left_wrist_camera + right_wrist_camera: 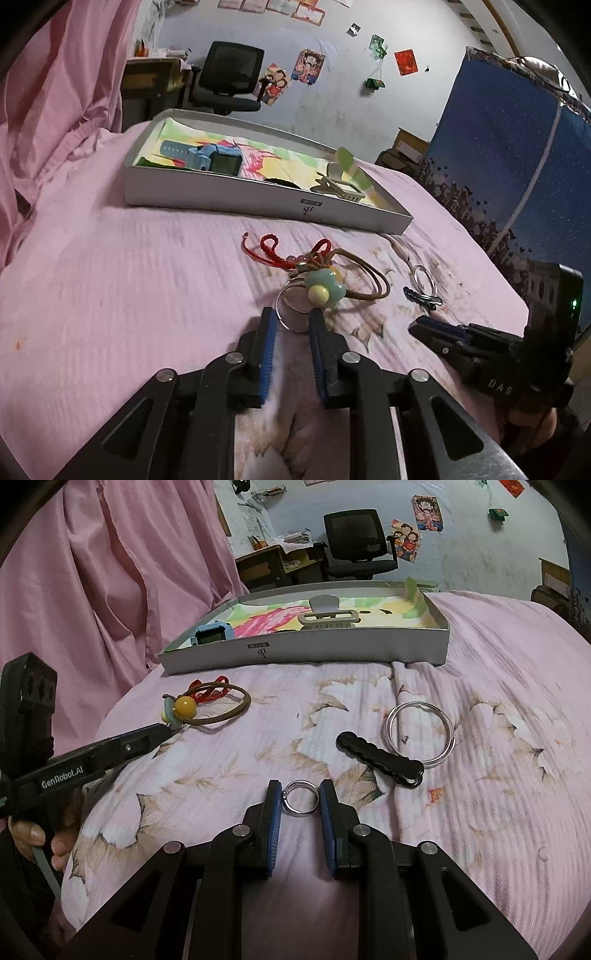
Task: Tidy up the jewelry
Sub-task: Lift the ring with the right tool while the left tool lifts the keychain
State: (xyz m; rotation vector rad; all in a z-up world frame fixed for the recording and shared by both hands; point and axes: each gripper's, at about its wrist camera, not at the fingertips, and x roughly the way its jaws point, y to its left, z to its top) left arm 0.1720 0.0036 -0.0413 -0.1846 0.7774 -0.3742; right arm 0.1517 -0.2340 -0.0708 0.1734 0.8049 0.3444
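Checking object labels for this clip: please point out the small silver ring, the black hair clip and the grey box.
small silver ring (302,798), right wrist view, on its band's left edge.
black hair clip (376,757), right wrist view, on the middle of its wavy body.
grey box (332,648), right wrist view, on its near outer wall.

From my left wrist view, my left gripper (292,320) hides the near arc of the thin metal ring (291,308). At three o'clock, my right gripper (436,326) is cut off by the edge. Inside the box (258,201), its front wall hides the blue watch's (207,155) lower part.
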